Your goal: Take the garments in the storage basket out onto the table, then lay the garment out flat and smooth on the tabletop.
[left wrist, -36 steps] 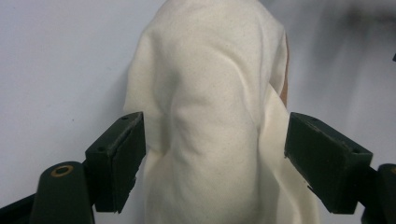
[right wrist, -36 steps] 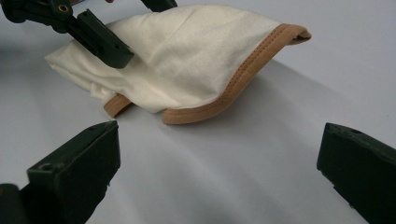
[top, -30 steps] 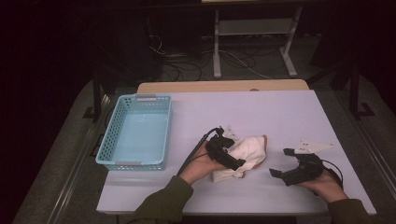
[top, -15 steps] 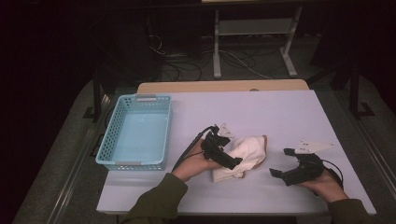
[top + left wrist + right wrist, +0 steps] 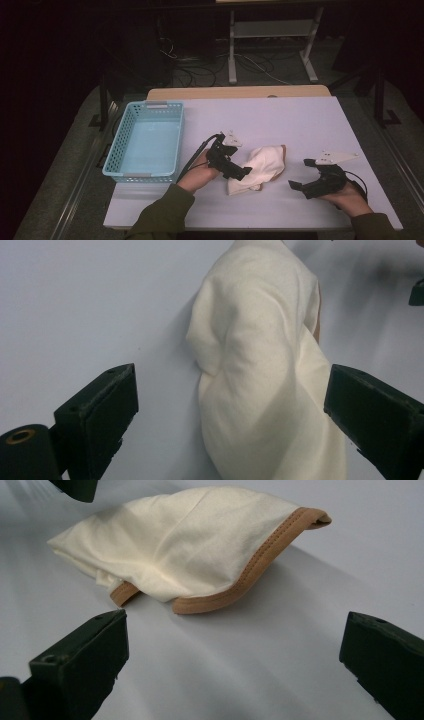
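A cream cloth (image 5: 257, 167) with a tan hem lies bunched on the white table (image 5: 280, 120), near the front edge and between the 2 grippers. The left gripper (image 5: 239, 172) sits at the cloth's left side, its tips over the near-left part of the fabric in the high view. Its jaws have just been opening and now stand wide apart; in the left gripper view the cloth (image 5: 260, 370) runs up between the 2 black jaws, and the left jaw is clear of it, while the right jaw is just beside the fabric and I cannot tell whether it touches. The right gripper (image 5: 302, 175) rests on the table well to the right of the cloth, jaws spread and holding nothing. In the right gripper view the cloth (image 5: 185, 545) lies ahead of the jaws, apart from them, its tan hem curling toward the camera. A light blue basket (image 5: 120, 150) stands at the table's left, apart from the cloth.
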`<state>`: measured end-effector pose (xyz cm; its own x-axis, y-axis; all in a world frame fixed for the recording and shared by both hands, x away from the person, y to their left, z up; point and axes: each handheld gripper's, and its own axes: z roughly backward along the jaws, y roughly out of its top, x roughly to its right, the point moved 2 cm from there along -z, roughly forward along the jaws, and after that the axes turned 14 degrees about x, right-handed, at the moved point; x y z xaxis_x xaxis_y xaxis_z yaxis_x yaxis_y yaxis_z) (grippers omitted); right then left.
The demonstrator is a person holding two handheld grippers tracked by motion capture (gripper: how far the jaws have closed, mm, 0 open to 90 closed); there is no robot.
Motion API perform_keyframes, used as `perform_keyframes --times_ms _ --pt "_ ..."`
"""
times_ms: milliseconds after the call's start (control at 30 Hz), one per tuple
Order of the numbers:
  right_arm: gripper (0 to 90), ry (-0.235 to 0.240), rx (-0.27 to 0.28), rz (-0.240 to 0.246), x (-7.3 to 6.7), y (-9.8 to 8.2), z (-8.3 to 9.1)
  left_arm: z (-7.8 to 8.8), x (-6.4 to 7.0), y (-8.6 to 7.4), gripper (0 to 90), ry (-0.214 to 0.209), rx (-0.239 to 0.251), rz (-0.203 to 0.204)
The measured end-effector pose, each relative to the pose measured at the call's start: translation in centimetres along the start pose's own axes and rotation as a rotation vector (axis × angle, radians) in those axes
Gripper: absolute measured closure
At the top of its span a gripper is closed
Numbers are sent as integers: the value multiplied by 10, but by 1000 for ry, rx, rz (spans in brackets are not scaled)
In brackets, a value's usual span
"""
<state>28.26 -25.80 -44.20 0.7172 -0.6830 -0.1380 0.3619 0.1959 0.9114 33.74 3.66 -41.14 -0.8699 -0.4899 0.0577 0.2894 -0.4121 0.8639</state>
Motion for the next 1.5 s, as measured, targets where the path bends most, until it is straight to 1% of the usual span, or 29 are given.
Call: perform_keyframes --times_ms 67,100,133,233,367,400,467,533,600,667,767,800,900,1133,1267,1400,1467,1500 --pt "0 0 1 0 0 0 0 3 1 -1 63 21 -6 -4" --pt "0 0 1 0 0 0 0 4 1 -1 63 25 -5 0" --pt "0 0 1 0 0 0 0 6 2 -1 63 19 -7 -1" --pt "0 2 1 1 0 0 0 10 2 -3 63 50 1 -10" --pt "0 -1 1 -1 1 0 1 16 0 -6 61 82 15 5" --pt "0 -2 1 -2 1 0 1 18 0 -7 55 89 18 15" --pt "0 -2 1 -1 1 0 1 20 -1 -9 1 90 10 29" --pt "0 -3 2 -1 1 0 1 22 -1 -13 0 106 8 38" --pt "0 -4 1 -1 1 0 1 25 0 -17 0 101 5 40" --pt "0 -2 3 -1 1 0 1 27 2 -20 0 97 -2 27" --pt "0 -3 2 -1 1 0 1 30 4 -25 0 90 -9 19" --pt "0 -3 2 0 1 0 1 31 5 -26 0 95 -8 21" --pt "0 -3 4 -1 1 0 1 35 5 -29 0 95 -13 8" --pt "0 -7 3 -2 1 0 1 44 7 -39 0 116 14 21" --pt "0 -8 3 -6 1 0 1 49 8 -46 0 130 36 44" --pt "0 -8 -1 -7 1 0 1 51 12 -54 0 125 23 49" --pt "0 -9 -4 -8 0 0 1 50 15 -58 0 113 13 46" --pt "0 -10 -4 -7 0 0 1 50 17 -60 0 115 6 48"
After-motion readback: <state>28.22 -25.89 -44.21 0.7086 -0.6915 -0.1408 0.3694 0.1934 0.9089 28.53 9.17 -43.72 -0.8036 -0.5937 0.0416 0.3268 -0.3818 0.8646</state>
